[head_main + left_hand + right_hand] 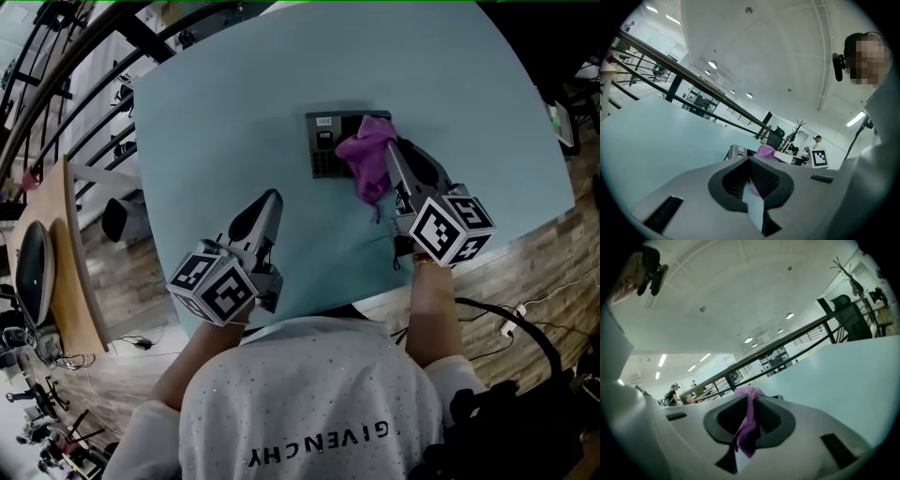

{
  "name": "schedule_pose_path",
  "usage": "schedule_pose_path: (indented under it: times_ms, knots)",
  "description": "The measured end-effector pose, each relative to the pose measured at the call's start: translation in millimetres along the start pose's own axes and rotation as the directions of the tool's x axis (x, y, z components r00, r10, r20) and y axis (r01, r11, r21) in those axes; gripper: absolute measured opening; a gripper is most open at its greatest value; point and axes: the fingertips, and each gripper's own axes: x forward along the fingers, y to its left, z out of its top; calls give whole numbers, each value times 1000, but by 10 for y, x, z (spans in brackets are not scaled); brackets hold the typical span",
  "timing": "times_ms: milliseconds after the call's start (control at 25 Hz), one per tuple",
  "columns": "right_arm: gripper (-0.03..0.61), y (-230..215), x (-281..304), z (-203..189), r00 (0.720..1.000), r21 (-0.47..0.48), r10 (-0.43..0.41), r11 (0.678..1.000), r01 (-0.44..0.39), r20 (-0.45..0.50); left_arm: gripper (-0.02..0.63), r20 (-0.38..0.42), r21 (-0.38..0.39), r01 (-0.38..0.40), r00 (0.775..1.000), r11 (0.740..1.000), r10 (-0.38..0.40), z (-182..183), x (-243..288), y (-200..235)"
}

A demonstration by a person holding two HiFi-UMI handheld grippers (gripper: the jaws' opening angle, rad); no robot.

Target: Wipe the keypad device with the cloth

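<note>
Keypad is sitting on a pale blue table.
Right gripper is pinching cloth over it; left gripper, clenched empty, is pointing at it.

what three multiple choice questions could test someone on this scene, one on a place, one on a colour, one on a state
1. Where is the cloth relative to the keypad device?
A. draped over its right part
B. tucked under it
C. down on the floor

2. What colour is the cloth?
A. yellow
B. purple
C. white

3. What state is the left gripper in?
A. shut on the cloth
B. shut with nothing in it
C. wide open

Answers:
1 A: the head view shows it covering the device's right side, held there by the right gripper.
2 B: it reads purple in every view.
3 B: its jaws meet with nothing between them, away from the device.
</note>
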Motion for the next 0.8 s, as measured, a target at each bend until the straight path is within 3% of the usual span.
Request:
schedule_pose_path:
  times_ms: [120,240,480,800]
  knots:
    - [49,319,141,-36,994,32,108,994,-108,4,5,10,-22,-37,999,999,37,5,-93,128]
    - [49,569,290,-162,986,-3,159,987,-160,-47,5,29,-31,-60,998,998,61,24,-184,203]
    - [51,801,640,-507,978,-86,144,984,-159,-153,5,62,-50,-95,993,994,98,99,-337,369]
    - [52,714,790,-736,971,-207,58,972,-108,-233,5,95,-67,-97,990,993,103,154,-425,414]
